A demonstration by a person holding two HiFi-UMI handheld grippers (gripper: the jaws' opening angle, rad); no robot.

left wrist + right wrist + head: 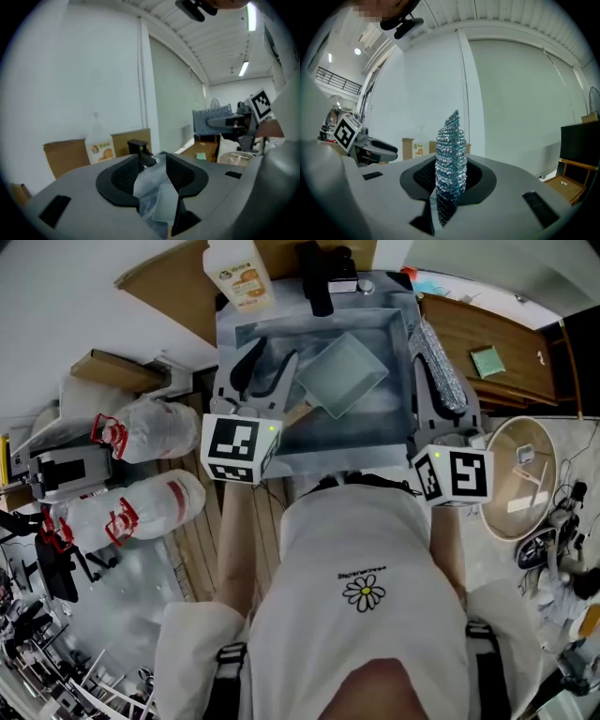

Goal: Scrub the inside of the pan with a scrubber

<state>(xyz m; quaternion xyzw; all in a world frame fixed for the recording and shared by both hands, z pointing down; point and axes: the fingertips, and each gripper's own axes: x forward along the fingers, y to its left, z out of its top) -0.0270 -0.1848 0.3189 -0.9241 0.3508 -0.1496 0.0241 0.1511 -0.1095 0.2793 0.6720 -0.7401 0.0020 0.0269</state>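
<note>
A square grey pan [342, 376] lies tilted in the sink [314, 460], its brown handle pointing toward me. My left gripper [274, 357] hangs over the sink's left half, just left of the pan, open with nothing between its fingers. In the left gripper view the left gripper [152, 161] has its jaws apart, and the pan [164, 206] shows below the gap. My right gripper [433, 352] is at the sink's right edge, shut on a glittery blue-silver mesh scrubber [442, 371]. The scrubber [450, 154] stands upright in the right gripper [450, 173], clear of the pan.
A black faucet [319, 277] and a detergent bottle [239, 273] stand behind the sink. A wooden counter with a green sponge [487, 362] lies to the right, and a bowl [520, 474] sits near the right gripper. Tied plastic bags [150, 427] lie on the floor at left.
</note>
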